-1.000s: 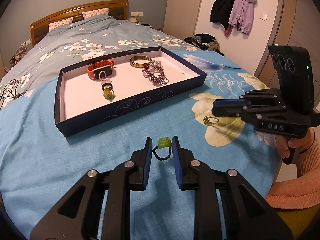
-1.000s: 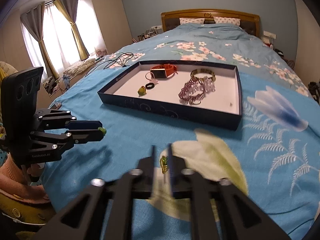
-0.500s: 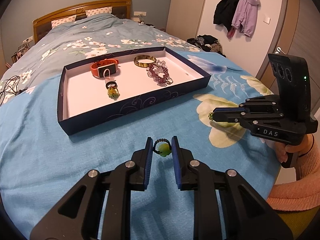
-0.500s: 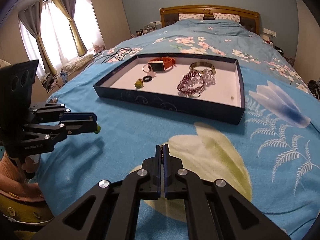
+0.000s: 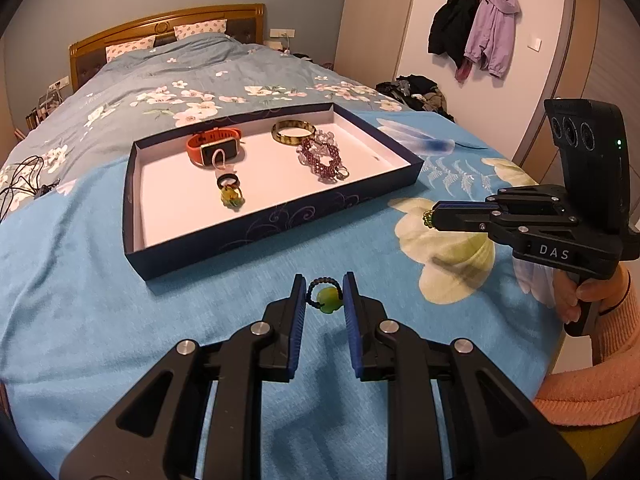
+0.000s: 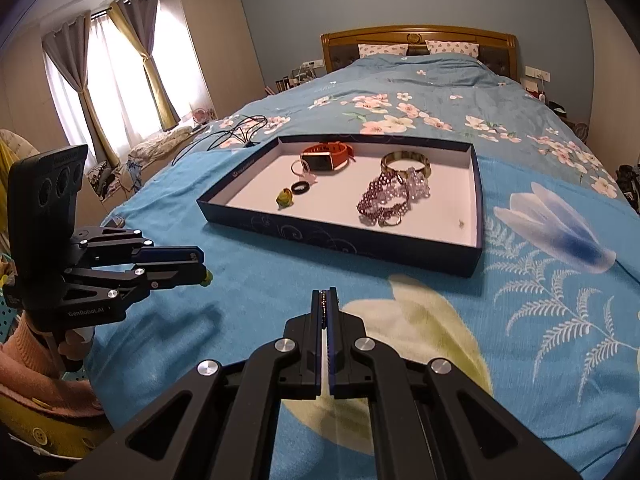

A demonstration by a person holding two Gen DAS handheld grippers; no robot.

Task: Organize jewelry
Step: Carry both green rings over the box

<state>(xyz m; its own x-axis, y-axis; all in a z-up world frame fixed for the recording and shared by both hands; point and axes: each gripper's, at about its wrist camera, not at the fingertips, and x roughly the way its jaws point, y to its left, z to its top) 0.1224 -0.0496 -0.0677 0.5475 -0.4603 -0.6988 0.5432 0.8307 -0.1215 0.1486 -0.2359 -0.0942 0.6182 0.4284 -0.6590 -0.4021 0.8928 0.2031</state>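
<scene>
**Both Grippers Loaded: Transfer to the Tray Pending**

While both pieces are held clear of the bedspread, the step in hand appears to be the carry toward the tray, with placement not yet done.

**Left wrist view.** The left gripper point(image 5: 324, 294) holds a green bead ring point(image 5: 326, 296) on a black beaded loop between its blue pads. The jaws stand a small way apart, closed only as far as the loop's width allows. The navy tray point(image 5: 280, 222) lies ahead on the blue bedspread point(image 5: 80, 300), well apart from the fingertips. It already contains an orange watch point(image 5: 214, 148), a bangle point(image 5: 292, 132), a purple beaded bracelet point(image 5: 322, 158), a black ring point(image 5: 228, 181) and a green-yellow charm point(image 5: 232, 198). To the right, the right gripper point(image 5: 431, 218) shows a small green-and-gold piece point(image 5: 428, 218) at its tips.

**Right wrist view.** The right gripper point(image 6: 327, 306) has its jaws pressed nearly together on a thin beaded edge of that small piece; little of it is visible here. The left gripper point(image 6: 202, 274) sits at the left, a green bead just showing at its tips. The tray point(image 6: 340, 240) is ahead, its near wall between the fingertips and the white floor.

**Next move.** Each gripper likely needs to clear the near wall, descend over a bare patch of the floor beside the rings, and only then release. Releasing early would drop the piece on the bedspread.
</scene>
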